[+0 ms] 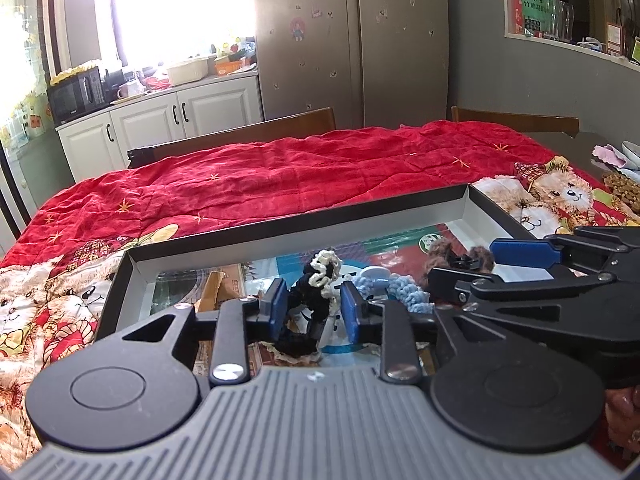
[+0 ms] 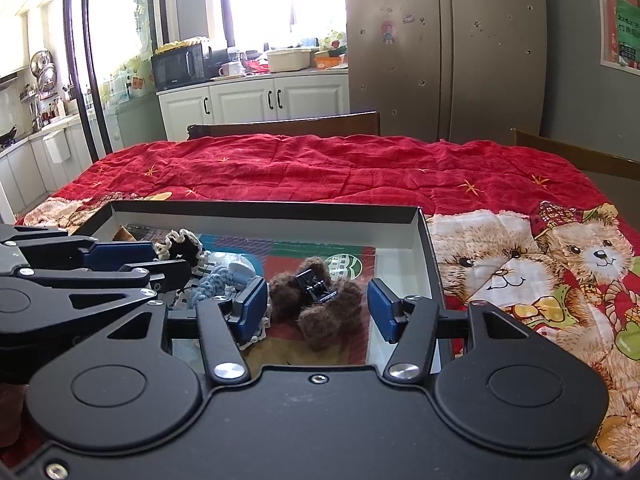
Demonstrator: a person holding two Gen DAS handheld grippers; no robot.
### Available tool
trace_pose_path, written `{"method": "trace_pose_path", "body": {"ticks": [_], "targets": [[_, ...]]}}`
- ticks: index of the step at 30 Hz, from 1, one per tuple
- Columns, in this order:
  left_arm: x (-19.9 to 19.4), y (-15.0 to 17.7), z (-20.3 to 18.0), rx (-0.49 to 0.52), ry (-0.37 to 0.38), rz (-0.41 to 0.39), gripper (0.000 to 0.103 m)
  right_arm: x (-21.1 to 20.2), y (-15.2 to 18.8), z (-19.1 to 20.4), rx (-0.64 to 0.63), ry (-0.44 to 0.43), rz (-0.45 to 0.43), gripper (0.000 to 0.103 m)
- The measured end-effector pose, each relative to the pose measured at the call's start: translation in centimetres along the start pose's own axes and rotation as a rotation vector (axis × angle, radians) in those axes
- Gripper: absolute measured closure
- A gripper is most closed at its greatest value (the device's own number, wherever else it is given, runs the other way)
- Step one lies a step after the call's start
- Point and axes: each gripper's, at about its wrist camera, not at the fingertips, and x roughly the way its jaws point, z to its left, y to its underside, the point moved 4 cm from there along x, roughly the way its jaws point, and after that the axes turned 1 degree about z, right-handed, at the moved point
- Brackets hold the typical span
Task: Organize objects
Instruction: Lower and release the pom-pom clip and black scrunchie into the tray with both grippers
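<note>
Inside box [image 2: 424, 236]: three yarn items — black-and-cream [image 1: 320, 280], blue [image 1: 400, 286], brown [image 2: 316, 304].
Left gripper [image 1: 314, 310]: narrow, pads flanking the black-and-cream piece; contact unclear.
Right gripper [image 2: 318, 308]: wide around the brown one.
Partly hidden: blue piece.

The black-and-cream crocheted frilly piece [image 1: 316, 300] is partly hidden behind the left tool's blue pads [image 1: 275, 307], and the shallow black-rimmed cardboard tray's [image 2: 424, 240] near edge is covered by tool bodies.
</note>
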Motion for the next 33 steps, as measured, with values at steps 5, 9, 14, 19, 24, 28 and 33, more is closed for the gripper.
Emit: {"method": "trace_pose_path", "body": {"ticks": [5,9,14,19,24,28,33], "targets": [[-0.4,-0.1,-0.1,0.002,-0.006,-0.009,0.055,-0.2,0.0,0.0,0.012,-0.002,-0.002,0.049],[-0.6,-0.1,0.0,-0.001,-0.009,-0.012,0.055,-0.4,-0.1,0.1,0.006,-0.001,-0.007,0.049],[-1.1,-0.1,0.0,-0.005,-0.01,-0.021,0.051,-0.9,-0.2,0.2,0.004,0.002,-0.015,0.049],[-1.9,0.0,0.0,-0.002,-0.009,-0.034,0.05,-1.7,-0.4,0.3,0.006,-0.001,-0.029,0.049],[-3.0,-0.3,0.1,-0.007,-0.012,-0.055,0.045,-3.0,-0.7,0.4,0.009,-0.004,-0.048,0.049],[-3.9,-0.3,0.1,-0.009,-0.005,-0.063,0.044,-3.9,-0.9,0.4,0.014,-0.006,-0.062,0.048],[-5.0,-0.1,-0.1,0.0,0.001,-0.068,0.042,-5.1,-1.1,0.5,0.009,-0.008,-0.076,0.048]]}}
